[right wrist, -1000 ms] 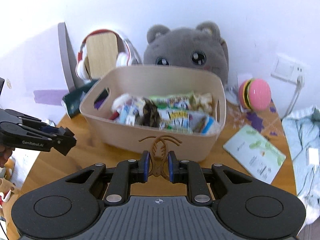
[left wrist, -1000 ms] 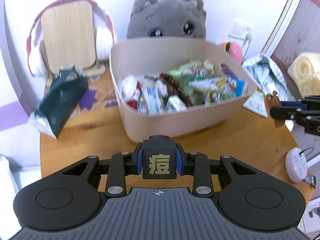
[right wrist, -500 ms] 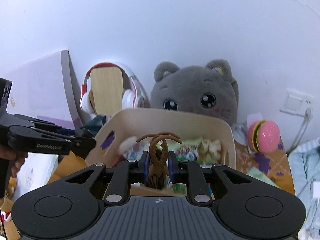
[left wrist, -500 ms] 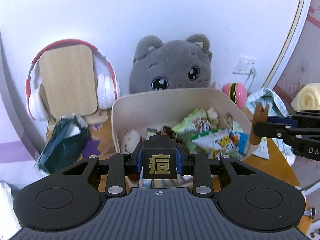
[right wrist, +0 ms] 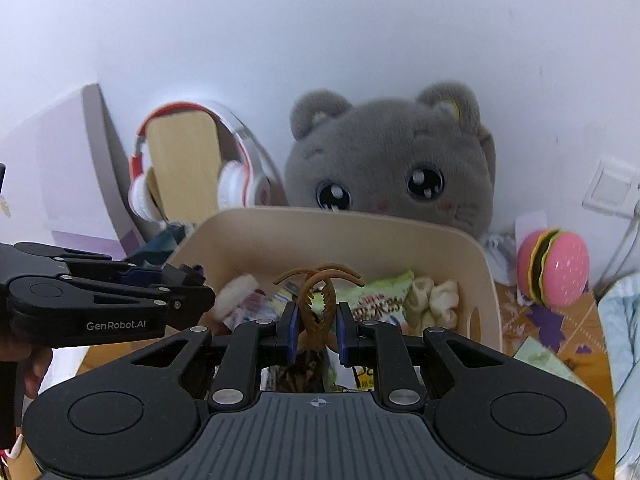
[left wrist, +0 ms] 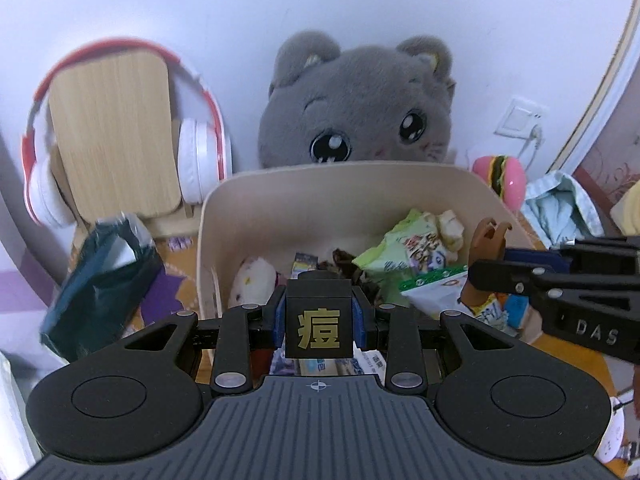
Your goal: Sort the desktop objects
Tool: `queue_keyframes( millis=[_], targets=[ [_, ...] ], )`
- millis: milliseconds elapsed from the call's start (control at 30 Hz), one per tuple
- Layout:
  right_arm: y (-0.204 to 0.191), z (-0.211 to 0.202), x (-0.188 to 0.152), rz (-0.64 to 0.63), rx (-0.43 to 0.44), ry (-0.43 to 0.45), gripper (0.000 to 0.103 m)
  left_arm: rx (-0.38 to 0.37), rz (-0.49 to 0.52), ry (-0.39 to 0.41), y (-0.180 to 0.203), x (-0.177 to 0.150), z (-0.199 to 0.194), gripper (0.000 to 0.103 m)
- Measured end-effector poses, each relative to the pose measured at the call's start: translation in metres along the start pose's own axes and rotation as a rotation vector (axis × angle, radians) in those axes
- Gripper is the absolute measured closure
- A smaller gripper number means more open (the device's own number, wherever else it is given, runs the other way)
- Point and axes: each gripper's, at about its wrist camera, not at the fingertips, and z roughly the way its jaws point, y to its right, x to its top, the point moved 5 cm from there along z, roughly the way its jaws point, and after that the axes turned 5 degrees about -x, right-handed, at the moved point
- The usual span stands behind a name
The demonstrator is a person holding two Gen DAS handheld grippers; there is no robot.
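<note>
On my left side, my left gripper [left wrist: 319, 322] is pinching a little black block [left wrist: 319, 325] with a gold sign on it. A second ago this block sat low in front of the bin [left wrist: 280, 200], over the wooden table. Now it hangs over the bin's near edge, right above the snack bags [left wrist: 416, 252] inside. So I have carried it up and forward, and the grip did not slip.

On my right side, my right gripper [right wrist: 314, 326] is pressed tight on a brown hair clip [right wrist: 316, 300]. The clip stands up between the blue pads, with its curly ends on top. A second ago it was down low too, by the front wall of the bin. Now it is over the bin as well, above the bags.

Both my tongs sit side by side over the open bin. The gray cat plush [right wrist: 392, 168] looks on from behind, and the headphones [left wrist: 192, 164] hang on their wood stand at the back left.

I think both things are nearly home. Next I should open my tongs and let them drop in.
</note>
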Motion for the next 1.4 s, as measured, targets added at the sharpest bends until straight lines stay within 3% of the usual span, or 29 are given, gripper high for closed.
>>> queue_keyframes(
  millis=[267, 367, 433, 500, 633, 1000, 1100, 1167, 1400],
  targets=[
    [-0.004, 0.024, -0.017, 0.007, -0.006, -0.064, 0.086, 0.028, 0.007, -0.044, -0.001, -0.010, 0.018, 0.071],
    [-0.005, 0.030, -0.021, 0.019, -0.002, -0.082, 0.070, 0.026, 0.004, -0.052, -0.001, -0.013, 0.019, 0.071],
    [-0.004, 0.033, -0.024, 0.037, -0.002, -0.094, 0.067, 0.020, -0.011, -0.070, -0.003, -0.014, 0.020, 0.059],
    [-0.003, 0.034, -0.026, 0.040, -0.007, -0.093, 0.060, 0.010, -0.041, -0.084, -0.004, -0.014, 0.019, 0.026],
    [0.000, 0.029, -0.027, 0.046, -0.023, -0.077, 0.046, 0.054, -0.005, -0.059, -0.003, -0.011, 0.013, 0.014],
    [0.012, -0.004, -0.024, 0.074, -0.065, -0.018, 0.022, 0.096, 0.082, -0.019, 0.003, -0.010, -0.013, 0.013],
    [0.011, -0.015, -0.025, 0.064, -0.068, -0.009, 0.006, 0.121, 0.073, -0.011, 0.003, -0.010, -0.023, 0.013],
    [0.010, -0.023, -0.026, 0.058, -0.066, 0.004, 0.001, 0.124, 0.054, -0.026, 0.003, -0.010, -0.027, 0.013],
    [0.009, -0.041, -0.024, 0.030, -0.043, 0.012, 0.000, 0.141, 0.039, -0.014, 0.013, -0.012, -0.050, 0.013]
  ],
)
